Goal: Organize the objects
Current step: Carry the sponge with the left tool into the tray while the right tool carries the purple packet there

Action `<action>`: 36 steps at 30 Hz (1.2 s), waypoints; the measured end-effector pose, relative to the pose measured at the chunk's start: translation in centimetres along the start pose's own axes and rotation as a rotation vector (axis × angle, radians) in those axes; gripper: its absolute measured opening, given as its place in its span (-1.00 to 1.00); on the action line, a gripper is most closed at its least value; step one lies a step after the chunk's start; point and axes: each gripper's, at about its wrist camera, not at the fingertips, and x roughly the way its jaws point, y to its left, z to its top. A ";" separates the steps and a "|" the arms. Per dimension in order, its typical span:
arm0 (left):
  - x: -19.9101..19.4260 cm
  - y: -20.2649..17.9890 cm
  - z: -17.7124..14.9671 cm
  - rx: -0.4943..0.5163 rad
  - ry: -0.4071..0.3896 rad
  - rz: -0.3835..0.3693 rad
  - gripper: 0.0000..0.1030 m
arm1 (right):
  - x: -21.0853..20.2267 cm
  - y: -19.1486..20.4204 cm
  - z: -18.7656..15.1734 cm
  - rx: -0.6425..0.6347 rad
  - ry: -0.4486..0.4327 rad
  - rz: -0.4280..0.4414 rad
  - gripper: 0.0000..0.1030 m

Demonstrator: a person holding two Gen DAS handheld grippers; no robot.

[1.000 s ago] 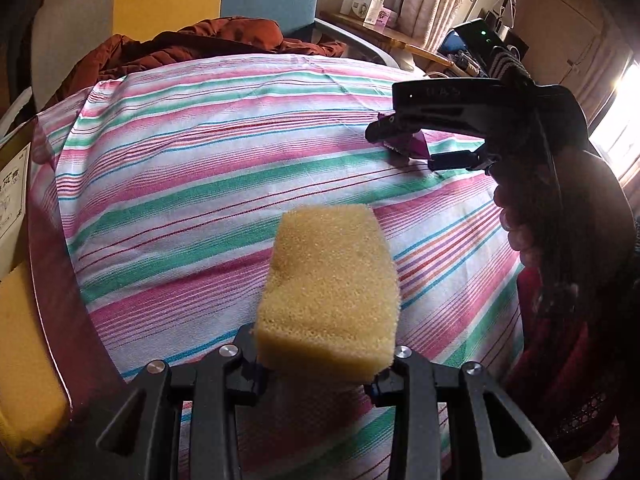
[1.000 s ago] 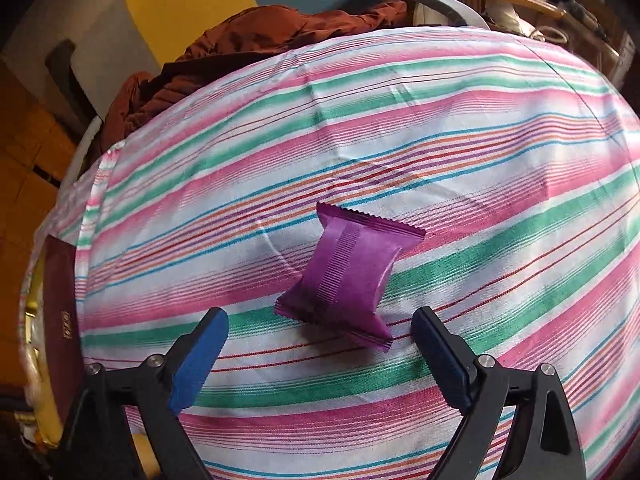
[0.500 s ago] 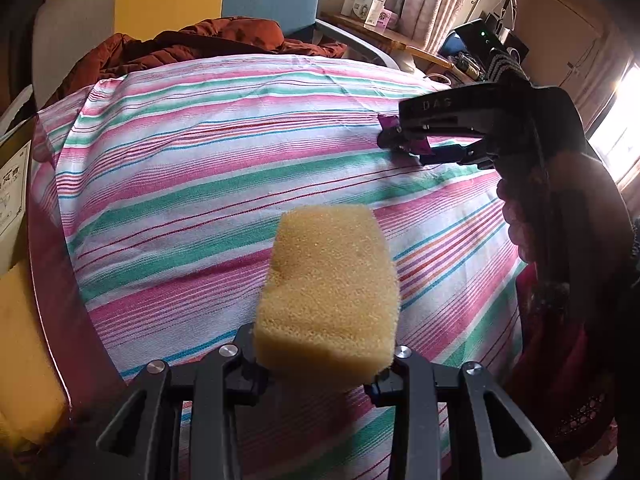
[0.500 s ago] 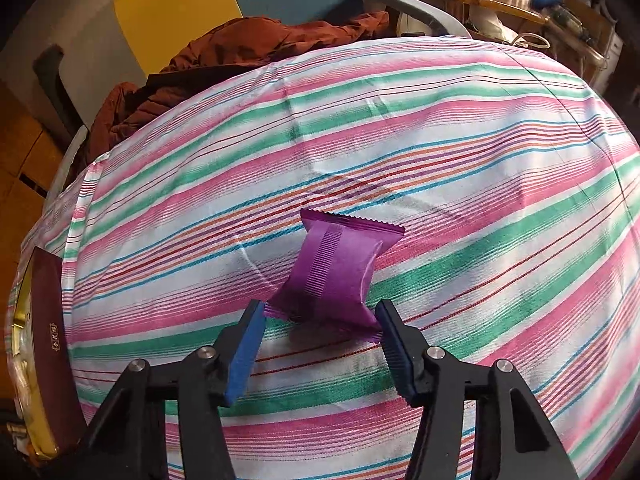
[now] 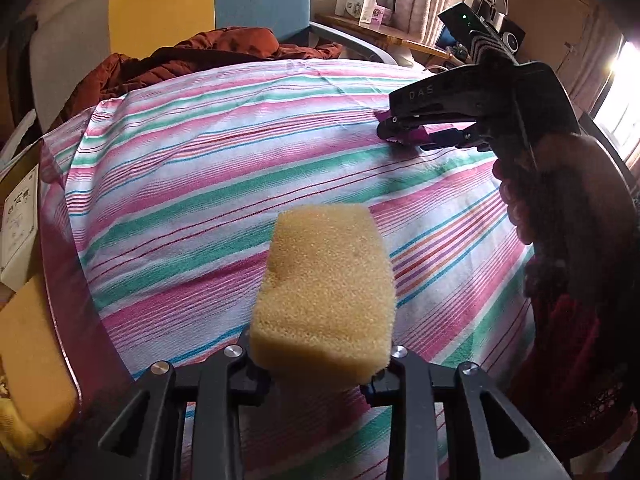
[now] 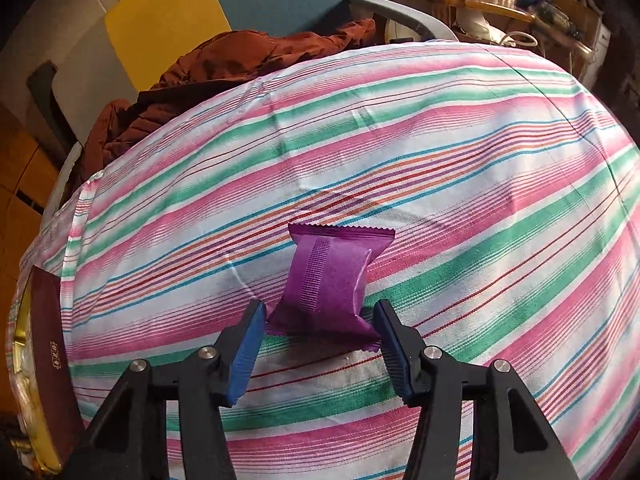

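Observation:
A yellow sponge (image 5: 326, 280) juts forward from my left gripper (image 5: 320, 364), which is shut on its near end and holds it above the striped cloth (image 5: 208, 184). On that cloth, a purple snack packet (image 6: 326, 280) stands between the blue pads (image 6: 248, 344) of my right gripper (image 6: 320, 320). The jaws are closing, and both pads touch the packet's lower corners. From the left wrist view, the right gripper (image 5: 400, 132) shows at the far right with the packet (image 5: 416, 134) between its fingers and a hand (image 5: 560, 200) on its handle.
A rust-brown jacket (image 6: 224, 68) lies on a chair beyond the cloth's far edge. At the left edge sits a dark red box with gold trim (image 6: 44, 360). A white carton (image 5: 20, 228) lies off to the left. Cluttered shelves stand at the back right.
The right gripper's wide jaws have closed in on the purple packet and now touch its sides. The left gripper has kept still with the sponge.

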 end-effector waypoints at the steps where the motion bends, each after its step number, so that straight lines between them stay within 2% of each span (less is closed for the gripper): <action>1: -0.6 0.0 0.1 0.004 -0.019 0.006 -0.38 | -0.2 0.4 0.0 -0.018 -0.012 0.000 0.09; 6: -5.5 0.1 1.3 0.016 -0.127 0.042 -0.38 | -3.1 2.4 -0.2 -0.092 -0.120 0.131 0.08; 11: -10.4 1.5 1.4 -0.002 -0.216 0.099 -0.38 | -5.1 4.9 -1.2 -0.159 -0.140 0.201 0.08; 17: -14.8 5.2 0.0 -0.066 -0.284 0.211 -0.37 | -7.7 9.5 -2.4 -0.226 -0.172 0.292 0.08; 24: -17.7 10.1 -2.7 -0.172 -0.317 0.296 -0.37 | -9.1 17.4 -4.2 -0.330 -0.167 0.393 0.08; 36: -19.0 18.6 -7.5 -0.391 -0.302 0.345 -0.37 | -8.3 29.6 -8.4 -0.501 -0.084 0.494 0.08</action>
